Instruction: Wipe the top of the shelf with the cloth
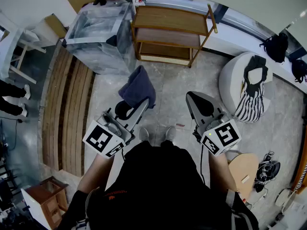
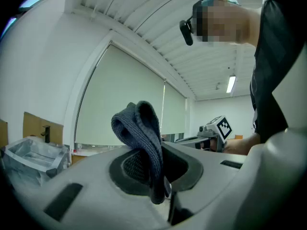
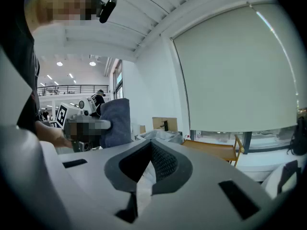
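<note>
A dark blue cloth (image 1: 138, 86) hangs bunched from my left gripper (image 1: 132, 107), which is shut on it; in the left gripper view the cloth (image 2: 142, 137) stands folded up out of the jaws. My right gripper (image 1: 197, 102) is held level beside it, shut with nothing between its pads (image 3: 160, 163). Both grippers are above the floor, well short of the wooden shelf (image 1: 171, 18), which stands against the far wall with a bare top board. In the right gripper view the shelf (image 3: 212, 150) is ahead to the right, and the cloth (image 3: 116, 121) is at the left.
A clear plastic-lined bin (image 1: 100, 32) stands left of the shelf. A white round seat (image 1: 231, 83) with a striped bag (image 1: 250, 97) is at the right. Wooden planks (image 1: 67, 109) run along the left floor, and a small round stool (image 1: 244, 169) is behind on the right.
</note>
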`<state>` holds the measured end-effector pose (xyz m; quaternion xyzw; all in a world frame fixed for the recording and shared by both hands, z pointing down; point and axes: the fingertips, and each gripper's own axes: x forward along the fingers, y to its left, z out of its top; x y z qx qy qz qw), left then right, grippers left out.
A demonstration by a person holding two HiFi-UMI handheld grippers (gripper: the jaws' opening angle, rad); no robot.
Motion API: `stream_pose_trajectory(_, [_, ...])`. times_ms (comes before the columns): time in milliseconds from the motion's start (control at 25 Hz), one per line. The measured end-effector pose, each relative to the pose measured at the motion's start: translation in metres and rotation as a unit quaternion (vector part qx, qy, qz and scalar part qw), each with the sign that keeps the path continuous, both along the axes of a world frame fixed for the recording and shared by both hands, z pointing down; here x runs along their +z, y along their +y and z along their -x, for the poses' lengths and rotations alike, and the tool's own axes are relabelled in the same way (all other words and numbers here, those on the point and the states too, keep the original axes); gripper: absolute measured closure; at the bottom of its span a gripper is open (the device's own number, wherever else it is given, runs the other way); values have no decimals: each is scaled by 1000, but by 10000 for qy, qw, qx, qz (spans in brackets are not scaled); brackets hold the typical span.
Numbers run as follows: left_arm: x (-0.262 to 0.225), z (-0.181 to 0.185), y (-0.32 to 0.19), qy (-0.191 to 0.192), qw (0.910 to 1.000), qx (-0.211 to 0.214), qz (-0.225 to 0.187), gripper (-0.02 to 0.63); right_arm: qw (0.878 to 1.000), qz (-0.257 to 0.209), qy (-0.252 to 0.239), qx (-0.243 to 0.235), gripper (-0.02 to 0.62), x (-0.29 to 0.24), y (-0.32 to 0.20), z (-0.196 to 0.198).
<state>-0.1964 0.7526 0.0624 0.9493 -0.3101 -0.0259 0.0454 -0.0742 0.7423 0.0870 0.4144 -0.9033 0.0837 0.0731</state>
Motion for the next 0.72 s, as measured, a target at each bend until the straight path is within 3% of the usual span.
stream_pose_trajectory(720, [7,-22,-11,-62,9998,-181,53,552,9990,220,-384,-100,589,6,-12,-30])
